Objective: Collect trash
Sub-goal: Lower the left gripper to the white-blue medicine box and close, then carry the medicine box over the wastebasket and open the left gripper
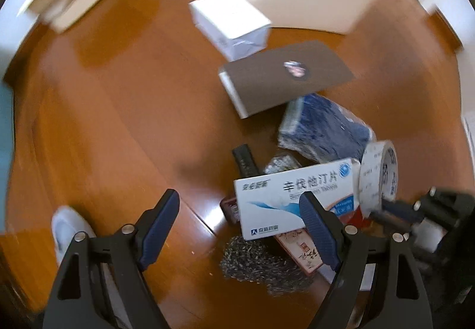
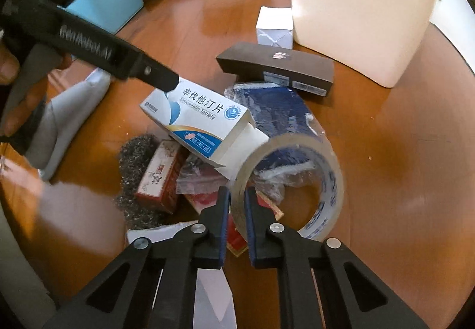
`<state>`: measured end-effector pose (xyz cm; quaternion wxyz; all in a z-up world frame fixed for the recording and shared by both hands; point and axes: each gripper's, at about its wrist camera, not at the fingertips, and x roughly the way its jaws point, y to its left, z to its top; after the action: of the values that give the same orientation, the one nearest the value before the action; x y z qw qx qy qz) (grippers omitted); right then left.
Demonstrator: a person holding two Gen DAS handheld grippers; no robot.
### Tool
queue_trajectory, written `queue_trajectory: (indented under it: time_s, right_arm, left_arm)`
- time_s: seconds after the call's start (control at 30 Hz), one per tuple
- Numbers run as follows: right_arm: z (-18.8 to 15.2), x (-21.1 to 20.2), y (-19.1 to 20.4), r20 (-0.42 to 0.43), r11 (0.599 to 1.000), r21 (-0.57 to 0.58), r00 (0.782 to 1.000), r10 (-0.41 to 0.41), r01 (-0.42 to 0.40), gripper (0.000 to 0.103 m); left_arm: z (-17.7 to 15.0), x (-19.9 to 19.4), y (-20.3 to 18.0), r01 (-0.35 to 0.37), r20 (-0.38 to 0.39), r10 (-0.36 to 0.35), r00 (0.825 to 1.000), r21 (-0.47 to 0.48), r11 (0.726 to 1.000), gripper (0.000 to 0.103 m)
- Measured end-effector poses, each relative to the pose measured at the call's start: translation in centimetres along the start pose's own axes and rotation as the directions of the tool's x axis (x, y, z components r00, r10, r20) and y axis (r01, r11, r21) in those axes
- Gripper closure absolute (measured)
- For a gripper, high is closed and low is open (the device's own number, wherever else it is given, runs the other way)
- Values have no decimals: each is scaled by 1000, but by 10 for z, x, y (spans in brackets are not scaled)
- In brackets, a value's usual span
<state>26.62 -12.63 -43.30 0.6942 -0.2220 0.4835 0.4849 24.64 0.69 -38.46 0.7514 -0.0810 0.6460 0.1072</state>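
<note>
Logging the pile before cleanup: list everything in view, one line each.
tape roll: 1, clear with blue print, upright, pinched by right gripper
medicine box: 1, white-blue, atop pile
dark box: 1, brown, behind pile
white box: 1, white, by cream bin
cream bin: 1, cream, rear
blue packet: 1, navy, under tape
steel wool: 1, grey, left of pile
red box: 1, red, on wool
left gripper: open, above pile
right gripper: shut on tape roll

Bright daylight; floor (image 1: pixel 118 109) glare; blurred, warped edges.
</note>
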Motion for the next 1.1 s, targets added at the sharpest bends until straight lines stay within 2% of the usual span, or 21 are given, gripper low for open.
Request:
queue_trajectory:
  time_s: [0.07,0.13,0.2,0.23,0.27,0.3,0.33,0.37,0.4,0.47,0.5,0.6,0.63,0.7,0.73,0.77,0.83,0.97,1.03,1.1]
  right_arm:
    - [-3,-5,-3,-2,1000,20,1000,5,-5,92]
    - [-7,-7,-7,5,999,44,1000,16,-16,92]
    - [-8,-10,-16,5,994,102,999,49,-49,93]
    - [-8,-12,-20,8,991,120,998,59,-60,93]
    - [-9,-15,-25,16,987,145,998,67,-69,93]
    - [-11,-21,-30,27,983,172,997,66,-70,93]
    - [-12,-25,-35,37,978,195,997,64,-70,93]
    - [-13,-29,-40,45,972,222,997,66,-74,93]
    - [-14,-32,-45,55,964,253,996,73,-84,93]
    - [-16,-35,-51,66,953,287,994,81,-97,93]
    - [-16,-35,-52,68,950,295,994,83,-99,93]
    - [-14,-34,-52,78,946,304,993,89,-109,93]
    - [-12,-34,-52,81,945,307,993,91,-111,93]
    - [-12,-35,-54,86,942,315,992,91,-114,93]
    - [-12,-35,-55,87,940,321,992,89,-113,93]
    - [-13,-37,-56,88,939,327,992,85,-109,93]
    - [-15,-40,-61,93,933,345,993,73,-101,93]
    - [-17,-49,-71,114,919,382,992,52,-92,93]
    - [-16,-52,-76,127,913,400,991,37,-85,93]
    - [-15,-55,-81,138,906,415,990,22,-78,93]
  left_arm:
    - [2,-2,-11,-3,9,2,1000,68,998,20]
    - [6,-5,-21,27,-5,-27,1000,133,991,20]
    - [11,-1,-37,73,-49,-62,997,251,965,20]
    - [10,1,-48,76,-71,-55,996,336,939,20]
    - [6,3,-61,58,-81,-24,996,447,893,20]
    - [0,5,-74,29,-77,18,997,562,826,20]
    - [-5,7,-83,1,-64,52,997,637,771,20]
    - [-11,10,-92,-36,-39,93,995,723,690,20]
    - [-15,13,-98,-53,-24,114,993,778,626,20]
    - [-16,20,-105,-74,-4,145,989,845,530,20]
    - [-14,24,-108,-70,-3,143,990,859,506,20]
    - [-6,40,-114,-4,-59,114,992,877,481,20]
    - [-5,46,-116,17,-80,116,990,886,464,25]
    - [-7,54,-120,41,-103,120,987,902,430,45]
    - [-6,57,-120,60,-123,118,985,900,432,54]
    - [-4,59,-119,74,-140,112,984,888,454,54]
    - [6,53,-115,125,-177,49,983,841,526,54]
    - [26,25,-100,211,-215,-74,974,733,646,54]
    - [36,7,-95,245,-213,-133,968,683,688,54]
    - [46,-13,-99,260,-183,-186,965,657,708,54]
